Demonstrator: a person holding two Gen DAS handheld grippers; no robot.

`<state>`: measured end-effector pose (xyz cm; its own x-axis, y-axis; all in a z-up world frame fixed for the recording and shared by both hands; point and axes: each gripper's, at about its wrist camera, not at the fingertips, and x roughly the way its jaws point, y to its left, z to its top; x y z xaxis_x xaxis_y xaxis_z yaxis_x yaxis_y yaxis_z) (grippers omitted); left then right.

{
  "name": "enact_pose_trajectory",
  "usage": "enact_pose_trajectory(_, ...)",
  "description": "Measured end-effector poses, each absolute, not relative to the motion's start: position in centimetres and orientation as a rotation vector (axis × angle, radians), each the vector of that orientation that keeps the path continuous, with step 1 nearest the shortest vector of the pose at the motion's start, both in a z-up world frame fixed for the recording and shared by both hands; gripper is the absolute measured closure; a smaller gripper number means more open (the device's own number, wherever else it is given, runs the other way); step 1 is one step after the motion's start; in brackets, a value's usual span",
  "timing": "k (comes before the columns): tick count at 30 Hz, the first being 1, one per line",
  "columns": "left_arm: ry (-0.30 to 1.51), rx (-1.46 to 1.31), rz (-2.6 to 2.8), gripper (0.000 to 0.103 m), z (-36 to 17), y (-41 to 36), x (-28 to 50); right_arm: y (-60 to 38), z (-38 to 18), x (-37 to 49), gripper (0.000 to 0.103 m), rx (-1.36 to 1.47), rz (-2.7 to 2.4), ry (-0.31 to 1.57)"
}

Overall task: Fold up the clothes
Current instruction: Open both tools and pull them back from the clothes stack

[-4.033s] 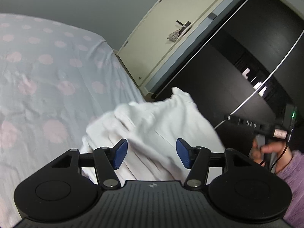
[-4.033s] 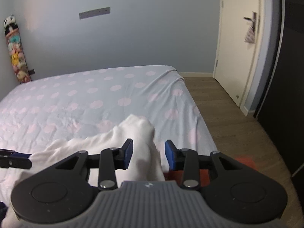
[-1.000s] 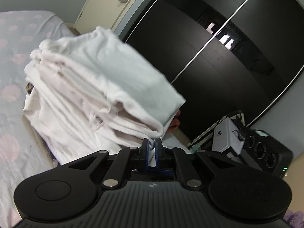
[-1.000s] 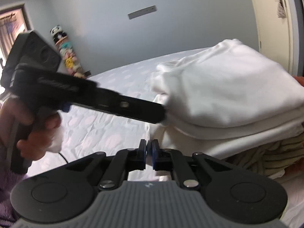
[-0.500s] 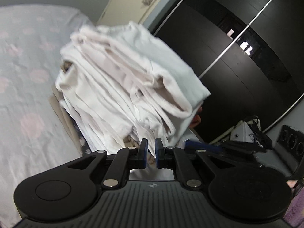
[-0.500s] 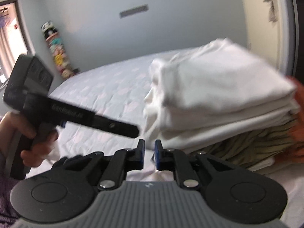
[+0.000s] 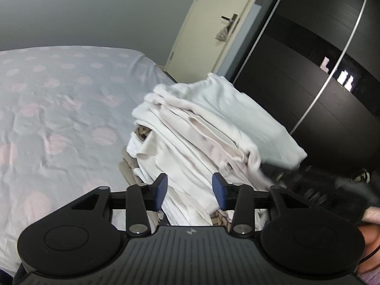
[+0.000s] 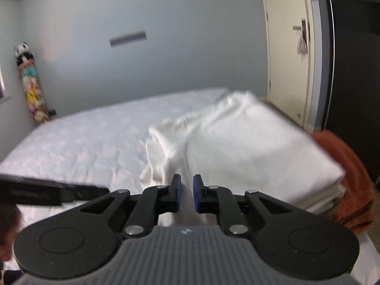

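2 grippers are seen before a stack of folded white cotton garments (image 7: 213, 128) piled on the pink-dotted pale bedsheet (image 7: 59, 109). The left gripper (image 7: 189, 188) is being opened, nothing pressed by its blue pads. The right gripper (image 8: 185, 193) is parted narrowly, nothing gripped.

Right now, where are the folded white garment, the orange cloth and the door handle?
Folded white garment (image 8: 249, 147): right wrist view, on its flat top face.
Orange cloth (image 8: 351, 178): right wrist view, on its bunched side.
Door handle (image 7: 230, 19): left wrist view, on the lever.
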<state>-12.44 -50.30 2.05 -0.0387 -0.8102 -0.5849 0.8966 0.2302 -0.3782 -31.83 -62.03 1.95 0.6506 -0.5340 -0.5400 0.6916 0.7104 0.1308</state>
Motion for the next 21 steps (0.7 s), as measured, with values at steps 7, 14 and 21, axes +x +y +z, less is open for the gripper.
enact_pose_trajectory(7,0.774,0.139,-1.358,0.060,3.0,-49.4,-12.2,-60.9,1.1,-32.0,0.087,0.369,-0.773,0.506)
enact_pose_trajectory(14,0.582,0.130,-1.350,0.039,5.6,-47.7,-13.9,-58.0,3.4,-33.4,0.052,0.380,-0.833,0.393)
enact_pose_trajectory(21,0.504,0.122,-1.321,0.028,6.9,-46.3,-15.1,-54.7,5.3,-33.1,0.016,0.319,-0.863,0.337)
